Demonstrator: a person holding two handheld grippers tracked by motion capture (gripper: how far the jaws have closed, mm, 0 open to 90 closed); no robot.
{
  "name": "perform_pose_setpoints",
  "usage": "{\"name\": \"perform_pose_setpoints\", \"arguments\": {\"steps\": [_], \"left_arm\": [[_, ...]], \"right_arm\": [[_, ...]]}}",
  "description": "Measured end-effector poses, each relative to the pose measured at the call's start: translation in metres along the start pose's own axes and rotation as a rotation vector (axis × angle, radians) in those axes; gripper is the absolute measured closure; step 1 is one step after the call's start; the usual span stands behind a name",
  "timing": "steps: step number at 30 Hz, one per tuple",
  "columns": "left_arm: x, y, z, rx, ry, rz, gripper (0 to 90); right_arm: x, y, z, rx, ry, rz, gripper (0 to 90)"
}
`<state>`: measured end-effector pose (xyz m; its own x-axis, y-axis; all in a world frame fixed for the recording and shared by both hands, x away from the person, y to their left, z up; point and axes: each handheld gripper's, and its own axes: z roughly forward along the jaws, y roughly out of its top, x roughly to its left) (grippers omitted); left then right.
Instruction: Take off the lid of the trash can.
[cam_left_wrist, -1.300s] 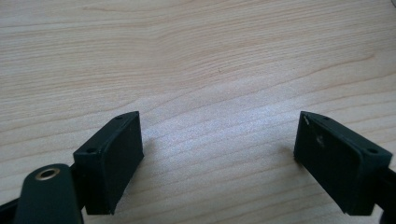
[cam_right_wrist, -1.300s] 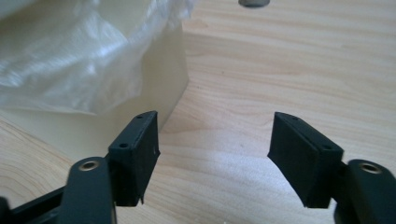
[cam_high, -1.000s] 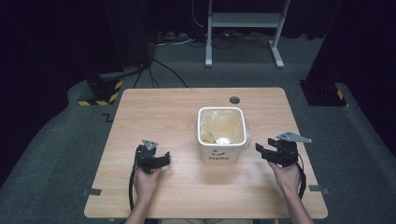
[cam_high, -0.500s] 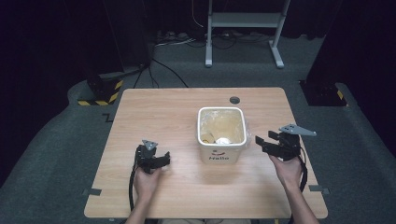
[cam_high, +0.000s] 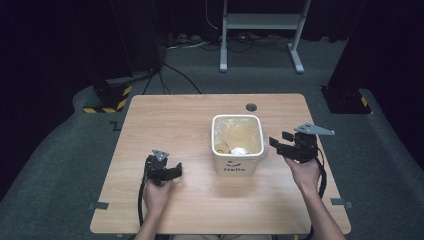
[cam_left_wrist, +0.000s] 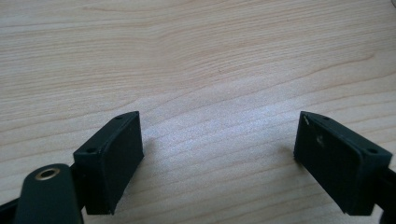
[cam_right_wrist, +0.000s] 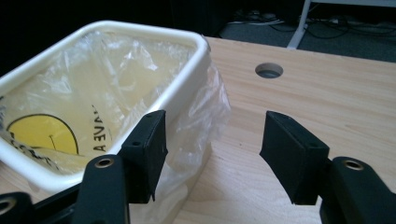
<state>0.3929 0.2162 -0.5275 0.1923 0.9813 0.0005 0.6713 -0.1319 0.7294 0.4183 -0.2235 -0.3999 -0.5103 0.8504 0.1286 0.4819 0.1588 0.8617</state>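
In the high view, a white bin (cam_high: 238, 145) lined with a clear bag (cam_high: 240, 134) stood upright at the middle of the desk (cam_high: 165, 120), with a small pale lump lying in its bottom. The right hand-held gripper (cam_high: 278, 143) hung just right of the bin's right wall, near rim level, its jaws pointing left at the bin but apart from it. The left hand-held gripper (cam_high: 176, 171) sat low over the desk, left of the bin and a little nearer, so the right one was the closer of the two. The bin's opening was roughly square, with no clear long axis.

In the left gripper view, the left hand-held gripper (cam_left_wrist: 217, 154) had its jaws spread wide over bare wood, with nothing between them.

In the right gripper view, the right hand-held gripper (cam_right_wrist: 212, 149) was open fairly wide, having just narrowed slightly. The bin (cam_right_wrist: 187, 93) lay to the left and ahead, and the bag's overhang (cam_right_wrist: 205, 112) down the outer wall reached into the gap beside the left jaw. I could not tell whether that jaw touched the film; the pads pressed on nothing. A grasp on the overhang or rim seemed the likely next move, calling for a short shift towards the bin.
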Motion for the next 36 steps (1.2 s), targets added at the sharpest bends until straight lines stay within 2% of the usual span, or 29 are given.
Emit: {"name": "perform_pose_setpoints", "arguments": {"steps": [7, 13, 15, 20, 24, 30, 33, 36], "left_arm": [[0.000, 0.000, 0.000, -0.001, 0.000, -0.001, 15.8], [0.000, 0.000, 0.000, -0.001, 0.001, 0.000, 15.8], [0.000, 0.000, 0.000, -0.001, -0.001, -0.001, 15.9], [0.000, 0.000, 0.000, -0.001, 0.000, -0.001, 15.8], [0.000, 0.000, 0.000, -0.001, -0.002, 0.003, 16.4], [0.000, 0.001, 0.001, -0.003, -0.005, 0.003, 16.7], [0.000, 0.001, 0.001, -0.003, -0.004, 0.004, 16.8], [0.000, 0.001, 0.001, -0.003, -0.006, 0.005, 16.9]], "right_arm": [[0.002, 0.010, 0.005, 0.004, 0.018, -0.015, 43.6], [0.003, 0.017, 0.010, -0.004, 0.030, -0.002, 46.0], [0.003, 0.021, 0.013, 0.000, 0.034, -0.014, 46.9], [0.001, 0.029, 0.023, -0.004, 0.062, -0.008, 50.7], [0.000, 0.037, 0.030, 0.005, 0.062, -0.014, 54.6], [-0.002, 0.041, 0.039, 0.027, 0.075, -0.013, 57.8], [-0.002, 0.042, 0.042, 0.027, 0.085, 0.002, 58.6], [-0.002, 0.044, 0.046, 0.031, 0.079, -0.009, 60.3]]}}
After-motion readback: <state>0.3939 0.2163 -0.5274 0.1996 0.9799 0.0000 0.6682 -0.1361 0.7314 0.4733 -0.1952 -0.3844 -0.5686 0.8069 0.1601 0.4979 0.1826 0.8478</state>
